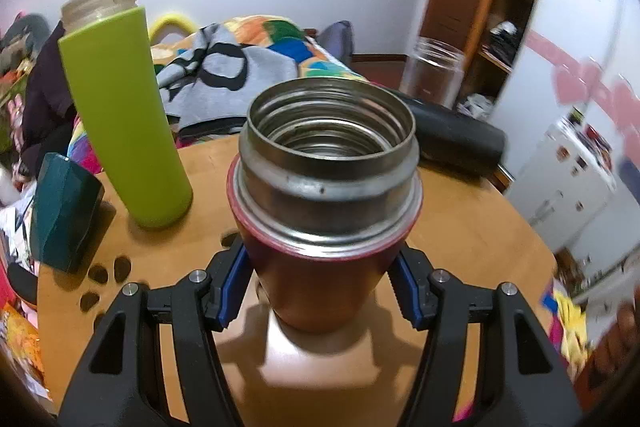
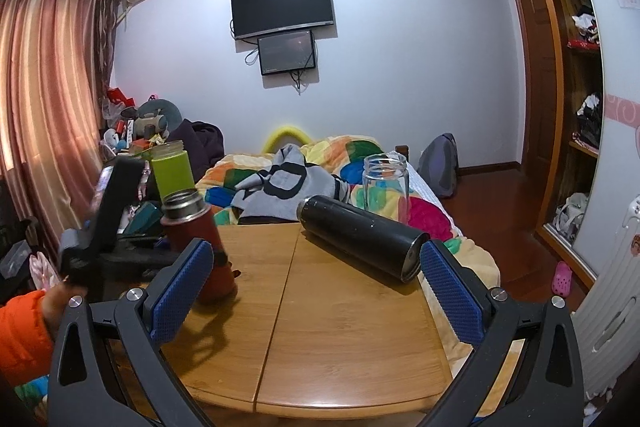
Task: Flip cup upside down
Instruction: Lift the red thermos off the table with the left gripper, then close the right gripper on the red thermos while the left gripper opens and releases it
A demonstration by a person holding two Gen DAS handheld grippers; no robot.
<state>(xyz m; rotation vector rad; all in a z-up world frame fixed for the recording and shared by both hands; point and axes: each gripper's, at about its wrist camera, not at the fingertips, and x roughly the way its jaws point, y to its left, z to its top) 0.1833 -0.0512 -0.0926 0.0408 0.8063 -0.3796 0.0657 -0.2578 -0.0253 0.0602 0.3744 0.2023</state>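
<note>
A red thermos cup point(image 1: 320, 275) with a steel threaded mouth stands upright, mouth up, on the wooden table point(image 1: 472, 227). My left gripper point(image 1: 320, 287) is shut on its red body, a blue pad on each side. In the right wrist view the same cup point(image 2: 196, 227) stands at the table's left, with the left gripper's black body beside it. My right gripper point(image 2: 316, 291) is open and empty above the table's near part.
A tall green bottle point(image 1: 124, 115) and a dark teal cup point(image 1: 60, 211) stand left of the red cup. A black flask point(image 2: 360, 243) lies on its side at the table's far right, a clear glass jar point(image 2: 386, 183) behind it. A bed lies beyond.
</note>
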